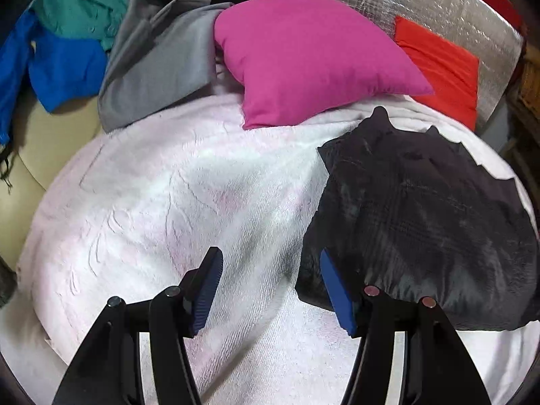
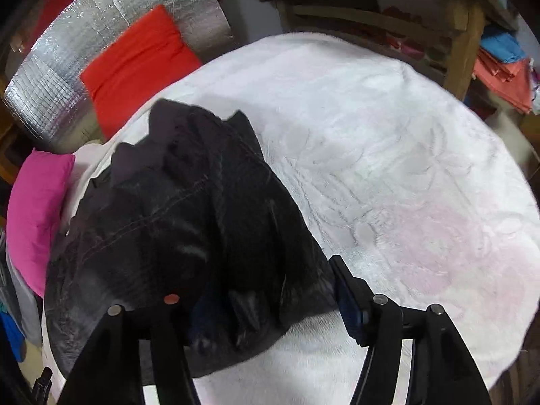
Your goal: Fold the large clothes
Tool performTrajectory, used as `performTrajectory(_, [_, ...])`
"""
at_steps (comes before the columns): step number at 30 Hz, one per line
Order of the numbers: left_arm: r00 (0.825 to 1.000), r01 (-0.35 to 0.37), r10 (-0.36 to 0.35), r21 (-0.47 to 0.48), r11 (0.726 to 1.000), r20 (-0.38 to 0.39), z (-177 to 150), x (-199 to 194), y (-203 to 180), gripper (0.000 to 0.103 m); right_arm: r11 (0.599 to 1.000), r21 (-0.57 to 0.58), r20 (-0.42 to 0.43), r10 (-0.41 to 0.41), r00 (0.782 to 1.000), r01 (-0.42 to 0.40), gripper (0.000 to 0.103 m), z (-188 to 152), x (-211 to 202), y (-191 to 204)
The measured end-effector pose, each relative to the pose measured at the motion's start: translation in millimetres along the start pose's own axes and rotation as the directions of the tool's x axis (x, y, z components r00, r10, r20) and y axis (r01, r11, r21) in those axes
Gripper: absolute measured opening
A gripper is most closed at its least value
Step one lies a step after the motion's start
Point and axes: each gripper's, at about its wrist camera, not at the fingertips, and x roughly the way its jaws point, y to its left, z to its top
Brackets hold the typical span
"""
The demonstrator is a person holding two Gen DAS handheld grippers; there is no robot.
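From the left wrist, the left tongs [image 1: 270, 290] were seen spread apart, nothing pinched between the blue pads [image 1: 207, 290], and they were held above a white towel [image 1: 162, 202] that covered the surface. A folded dark garment [image 1: 422, 222] was laid on the towel to the right, its near left edge just beside the right-hand pad, though contact could not be told. Behind the towel a pink cushion [image 1: 310, 57] was propped, a red cushion [image 1: 442, 67] to its right against a silver quilted sheet [image 1: 405, 3]. A grey cloth [image 1: 155, 64] was heaped to the left of the pink cushion, and a blue garment [image 1: 64, 67] and a teal garment [image 1: 81, 10] were piled further left. From the right wrist, the right tongs [image 2: 270, 307] were also seen spread, and the dark garment [image 2: 182, 222] was found bunched under and in front of the left-hand finger, its near corner lying between the fingers; no pinch on it was shown. The white towel [image 2: 388, 155] was spread out to the right of it. The red cushion [image 2: 138, 67] and silver quilted sheet [image 2: 111, 33] were seen at the upper left, the pink cushion [image 2: 33, 209] at the left edge, and a wooden shelf [image 2: 462, 33] with folded cloths at the upper right
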Motion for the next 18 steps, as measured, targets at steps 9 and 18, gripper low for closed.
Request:
performTrajectory(9, [0.997,0.075,-0.075,0.036,0.997,-0.003,-6.2,-6.0,-24.5,0.063,0.983,-0.110,0.173,0.165,0.971,-0.147,0.060,-8.4,-70.6,18.9])
performTrajectory(18, [0.999,0.030,-0.026,0.102,0.994,-0.039,-20.7,23.2,-59.8,0.063,0.957,-0.180,0.063,0.243,0.968,-0.229,0.037,-23.5,-39.3,42.4])
